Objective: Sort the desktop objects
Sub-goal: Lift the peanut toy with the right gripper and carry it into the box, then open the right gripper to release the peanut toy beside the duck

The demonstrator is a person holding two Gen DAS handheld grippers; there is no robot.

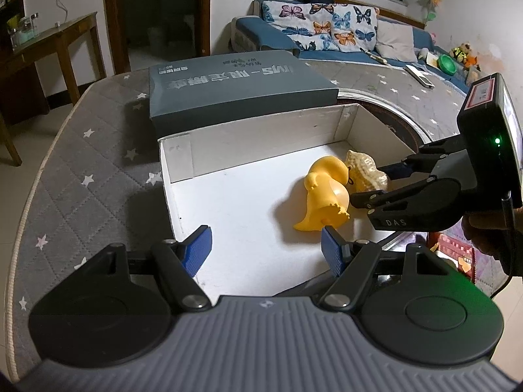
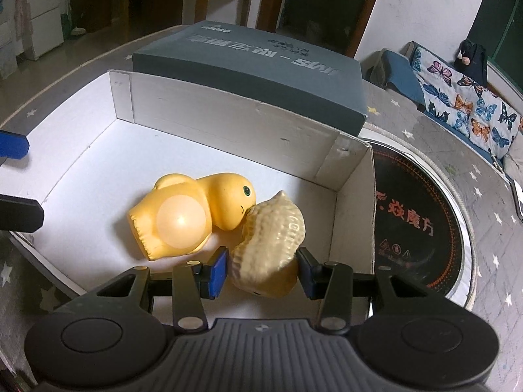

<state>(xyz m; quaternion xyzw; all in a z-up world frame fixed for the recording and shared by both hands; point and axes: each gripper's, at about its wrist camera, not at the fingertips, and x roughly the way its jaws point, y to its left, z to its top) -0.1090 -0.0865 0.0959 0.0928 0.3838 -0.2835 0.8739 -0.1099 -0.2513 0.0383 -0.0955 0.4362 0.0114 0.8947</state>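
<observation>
While boxed, shell [image 2: 268,248] beside duck [image 2: 193,215].

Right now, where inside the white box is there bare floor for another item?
Free: the white box floor's left half, from the yellow toy to the left wall. Crowded: the right corner, where the shell touches the toy inside the right tool.

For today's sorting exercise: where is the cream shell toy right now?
The cream shell toy lies inside the white box, in its right corner, touching the yellow duck's head. The right tool brackets it.
</observation>
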